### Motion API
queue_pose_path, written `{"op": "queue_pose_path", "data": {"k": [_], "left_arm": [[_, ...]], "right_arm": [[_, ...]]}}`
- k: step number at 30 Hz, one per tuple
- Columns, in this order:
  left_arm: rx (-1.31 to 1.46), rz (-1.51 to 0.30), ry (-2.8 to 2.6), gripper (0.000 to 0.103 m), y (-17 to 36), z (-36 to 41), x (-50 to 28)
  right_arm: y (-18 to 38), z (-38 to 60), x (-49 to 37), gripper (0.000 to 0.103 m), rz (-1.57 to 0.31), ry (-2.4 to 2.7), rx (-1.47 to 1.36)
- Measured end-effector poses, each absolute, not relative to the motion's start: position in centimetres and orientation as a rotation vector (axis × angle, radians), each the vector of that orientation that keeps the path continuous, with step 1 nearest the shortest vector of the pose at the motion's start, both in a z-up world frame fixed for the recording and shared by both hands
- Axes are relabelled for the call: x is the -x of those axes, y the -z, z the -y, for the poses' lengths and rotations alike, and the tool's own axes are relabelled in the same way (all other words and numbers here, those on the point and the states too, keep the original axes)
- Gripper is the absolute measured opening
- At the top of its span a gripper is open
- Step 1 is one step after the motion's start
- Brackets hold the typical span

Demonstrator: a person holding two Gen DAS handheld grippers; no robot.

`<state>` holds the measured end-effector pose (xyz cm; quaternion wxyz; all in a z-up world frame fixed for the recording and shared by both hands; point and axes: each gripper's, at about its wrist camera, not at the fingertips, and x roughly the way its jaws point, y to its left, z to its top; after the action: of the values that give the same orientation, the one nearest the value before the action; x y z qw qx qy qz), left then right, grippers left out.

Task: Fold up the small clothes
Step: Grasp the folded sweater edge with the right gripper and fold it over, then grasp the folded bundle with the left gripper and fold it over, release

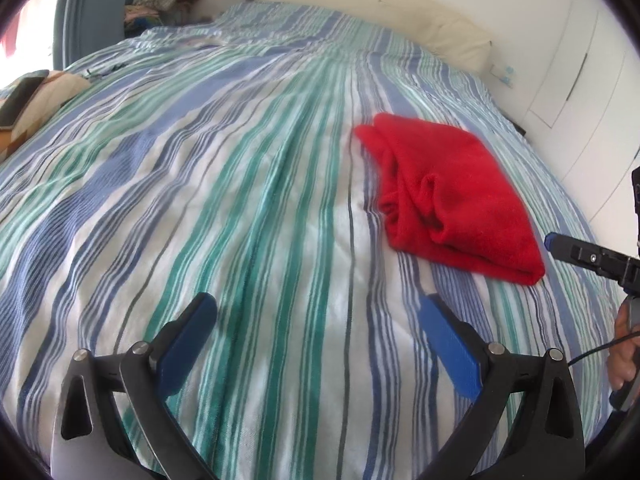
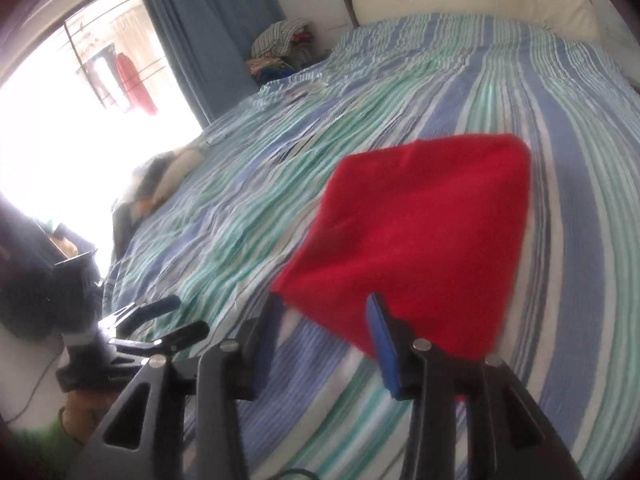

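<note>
While the folded red fleece garment (image 1: 452,196) lies toward the right edge of the blue-and-green striped bedspread (image 1: 240,184), my left gripper (image 1: 320,340) hovers spread wide, my right gripper (image 2: 324,312) parted, gripping nothing.

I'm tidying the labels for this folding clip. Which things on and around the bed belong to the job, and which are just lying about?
Part of the job:
- red garment, folded, lying on the striped bedspread
- left hand-held gripper, open over bare bedspread
- right hand-held gripper, open at the garment's near edge

Just lying about:
- pile of clothes beside the bed
- phone on a patterned cushion
- blue curtain
</note>
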<state>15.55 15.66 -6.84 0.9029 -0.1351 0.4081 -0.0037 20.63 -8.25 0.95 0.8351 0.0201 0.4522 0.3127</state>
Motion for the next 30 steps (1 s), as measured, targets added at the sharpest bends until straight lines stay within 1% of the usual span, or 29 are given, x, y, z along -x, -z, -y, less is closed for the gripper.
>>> {"op": "queue_pose_path", "data": {"k": [2,3,5,7,8,10,12,14,17,20,22,24,26,30], "left_arm": [[0.279,-0.845,0.027,0.102,7.0,-15.0,-15.9],[0.273,-0.844,0.031,0.102,7.1,-14.6,-16.0],[0.253,-0.843,0.036,0.102,7.3,-14.1,-16.0],[0.231,-0.856,0.044,0.102,7.7,-13.9,-15.8],[0.219,-0.866,0.052,0.102,7.9,-13.8,-15.5],[0.185,-0.877,0.067,0.102,8.2,-13.7,-15.2],[0.141,-0.884,0.073,0.102,8.4,-13.4,-14.9],[0.107,-0.895,0.066,0.102,8.5,-12.8,-15.0],[0.140,-0.917,0.132,0.102,7.7,-12.4,-15.7],[0.359,-0.896,0.308,0.102,5.2,-13.2,-17.7],[0.463,-0.877,0.411,0.102,3.4,-13.5,-19.9],[0.481,-0.847,0.452,0.102,2.0,-13.0,-22.5],[0.462,-0.830,0.455,0.102,1.8,-12.1,-25.1],[0.331,-0.896,0.340,0.101,4.6,-10.4,-29.6]], "right_arm": [[-0.1,9.2,-20.8,0.052,-1.060,-0.656,0.009],[1.0,9.2,-21.3,0.052,-1.129,-0.661,0.040],[3.5,9.4,-21.9,0.052,-1.174,-0.633,0.069],[5.7,9.6,-22.4,0.052,-1.219,-0.607,0.022],[5.9,9.8,-22.0,0.053,-1.207,-0.589,-0.010],[5.3,10.1,-20.0,0.057,-1.162,-0.599,-0.062],[4.5,10.7,-17.2,0.072,-1.107,-0.631,-0.105],[4.5,11.7,-14.4,0.077,-1.064,-0.646,-0.131],[5.0,13.5,-11.1,0.077,-1.020,-0.634,-0.139],[4.6,16.1,-9.0,0.077,-0.963,-0.634,-0.169],[3.9,17.7,-9.4,0.077,-0.957,-0.638,-0.196],[2.9,19.1,-11.2,0.077,-0.954,-0.624,-0.204],[1.5,20.1,-13.9,0.077,-0.933,-0.583,-0.198],[-0.7,21.1,-20.6,0.081,-0.889,-0.538,-0.265]]}}
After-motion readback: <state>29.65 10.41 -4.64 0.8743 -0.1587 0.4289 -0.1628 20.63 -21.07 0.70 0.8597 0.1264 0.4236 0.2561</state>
